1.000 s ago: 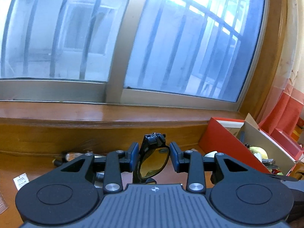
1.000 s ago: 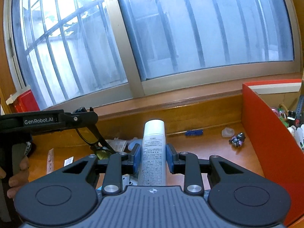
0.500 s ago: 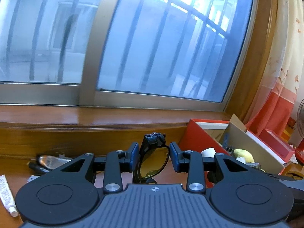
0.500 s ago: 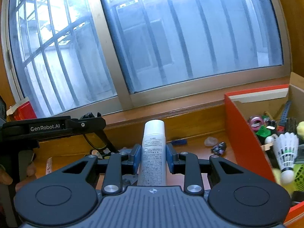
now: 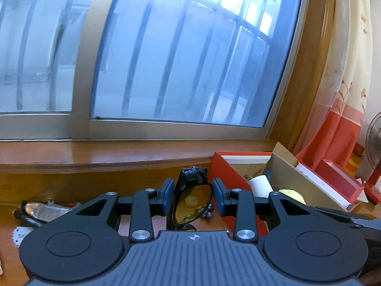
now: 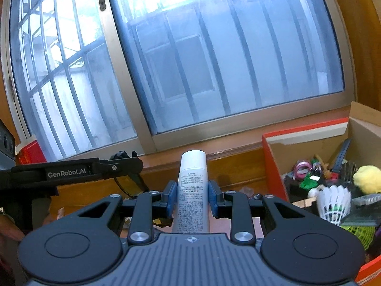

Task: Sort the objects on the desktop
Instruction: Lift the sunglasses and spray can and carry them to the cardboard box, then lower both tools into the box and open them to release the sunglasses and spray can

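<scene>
Grippers number two: left gripper (image 5: 193,196) grasps one pair of glasses (image 5: 191,202); right gripper (image 6: 192,199) clenches one white bottle (image 6: 191,190).

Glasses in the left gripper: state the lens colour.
Yellow-amber lenses in a black frame; the glasses show best in the left wrist view.

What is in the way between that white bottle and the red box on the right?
Nothing visible. The right tool holds the white bottle upright, and only bare desk lies between it and the red box. The box is already crowded with small items, so free space inside looks limited.
</scene>
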A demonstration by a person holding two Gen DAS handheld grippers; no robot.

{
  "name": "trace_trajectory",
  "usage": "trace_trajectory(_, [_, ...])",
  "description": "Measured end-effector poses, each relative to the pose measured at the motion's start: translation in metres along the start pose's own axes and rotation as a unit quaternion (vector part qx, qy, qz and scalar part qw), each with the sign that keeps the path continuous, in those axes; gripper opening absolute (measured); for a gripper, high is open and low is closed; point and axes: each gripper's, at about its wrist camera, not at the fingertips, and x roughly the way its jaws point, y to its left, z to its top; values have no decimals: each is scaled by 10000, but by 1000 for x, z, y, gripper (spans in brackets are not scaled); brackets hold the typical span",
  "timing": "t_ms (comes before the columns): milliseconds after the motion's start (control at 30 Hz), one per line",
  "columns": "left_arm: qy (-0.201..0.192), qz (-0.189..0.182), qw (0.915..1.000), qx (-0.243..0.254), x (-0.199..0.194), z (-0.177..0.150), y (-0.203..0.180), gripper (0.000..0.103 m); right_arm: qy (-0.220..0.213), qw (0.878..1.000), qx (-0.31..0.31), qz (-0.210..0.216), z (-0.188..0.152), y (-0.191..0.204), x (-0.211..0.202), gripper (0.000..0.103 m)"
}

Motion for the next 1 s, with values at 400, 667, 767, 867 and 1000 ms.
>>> trace_trajectory(400, [-30,-167,9998,129,28,11,-42,36,-230,9997,68,-13,22,-41,-12,30])
trace_trajectory(667, [-54,-182,9995,253,46,18,-74,36,-347,9992,170,93,37,-75,-13,30])
trace_trajectory(767, [-54,-153,9994,305,54,21,-86,36,-385,9989,221,148,43,-89,-12,30])
trace_trajectory(867, [-48,-157,9993,349,63,25,-98,36,-422,9985,279,185,47,-105,-12,30])
trace_trajectory(1000, [-51,-214,9989,420,76,30,-118,36,-462,9980,372,208,52,-127,-14,30])
